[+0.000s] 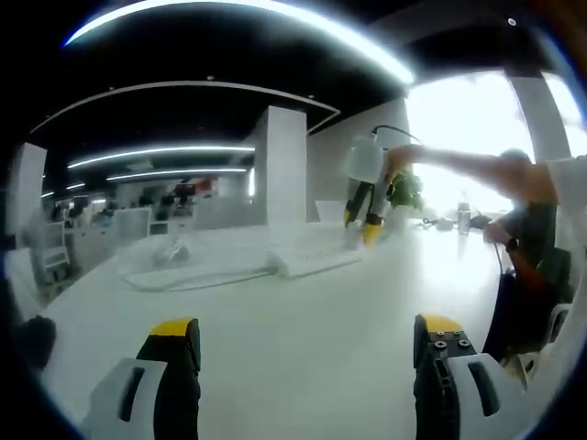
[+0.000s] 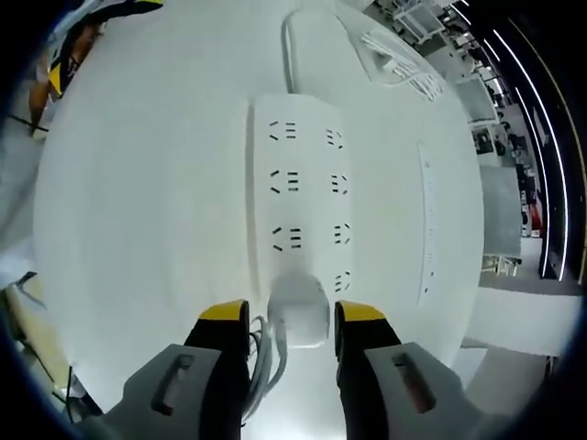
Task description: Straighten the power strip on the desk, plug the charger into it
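We hold the charger (image 2: 301,312) clamped in the right gripper (image 2: 292,323), directly over the power strip (image 2: 303,192), whose long axis runs straight ahead; the left gripper (image 1: 307,341) hangs apart.

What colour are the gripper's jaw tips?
Yellow over black, clearest in the right gripper view on the right gripper.

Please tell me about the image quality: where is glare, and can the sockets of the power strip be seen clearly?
Left gripper view: the window behind the right gripper is overexposed, and the power strip looks pale and soft. Right gripper view: light is even, the power strip's sockets are sharp, the charger is bright; fisheye bends the desk.
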